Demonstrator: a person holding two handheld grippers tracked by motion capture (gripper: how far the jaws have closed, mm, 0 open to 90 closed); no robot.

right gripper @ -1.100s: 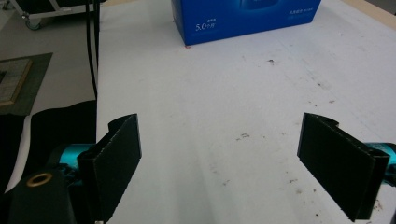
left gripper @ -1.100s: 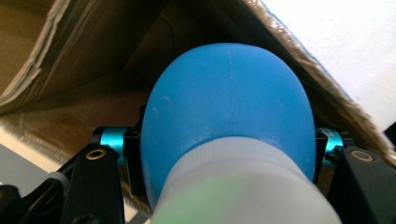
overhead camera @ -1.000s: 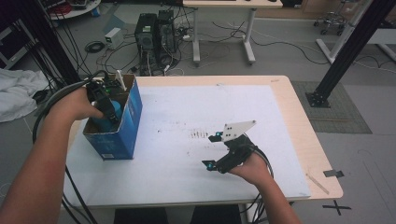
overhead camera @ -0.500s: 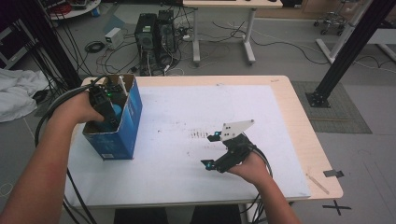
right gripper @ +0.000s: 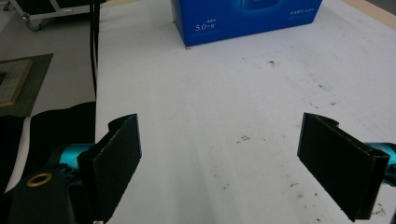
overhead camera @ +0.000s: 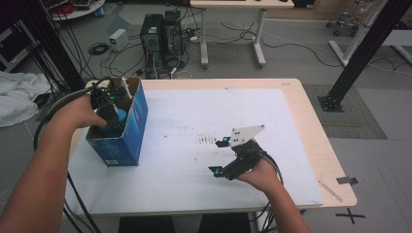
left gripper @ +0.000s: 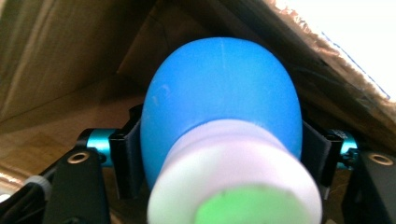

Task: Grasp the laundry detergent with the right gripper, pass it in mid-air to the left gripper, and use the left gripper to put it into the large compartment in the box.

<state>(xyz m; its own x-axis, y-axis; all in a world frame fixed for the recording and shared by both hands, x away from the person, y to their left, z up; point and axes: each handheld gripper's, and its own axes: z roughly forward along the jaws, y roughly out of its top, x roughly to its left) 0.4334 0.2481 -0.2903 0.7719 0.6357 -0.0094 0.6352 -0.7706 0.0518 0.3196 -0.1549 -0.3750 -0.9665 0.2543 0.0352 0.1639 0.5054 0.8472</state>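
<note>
Left gripper (overhead camera: 109,114), inside the blue box (overhead camera: 136,128), fingers clamped across the blue bulb (left gripper: 222,107); its white neck points back at the camera. Right gripper (overhead camera: 221,156) at the box's 4 o'clock, well apart on the worktop (overhead camera: 194,107), fingers wide and empty.

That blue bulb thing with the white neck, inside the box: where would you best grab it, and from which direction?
Grip the blue bulb across its round belly, coming down through the open top of the blue box, since the cardboard walls block every other side. The left gripper does just that, its jaws pressing the bulb's two flanks above the white neck. The belly is probably soft, so squeeze lightly.
</note>
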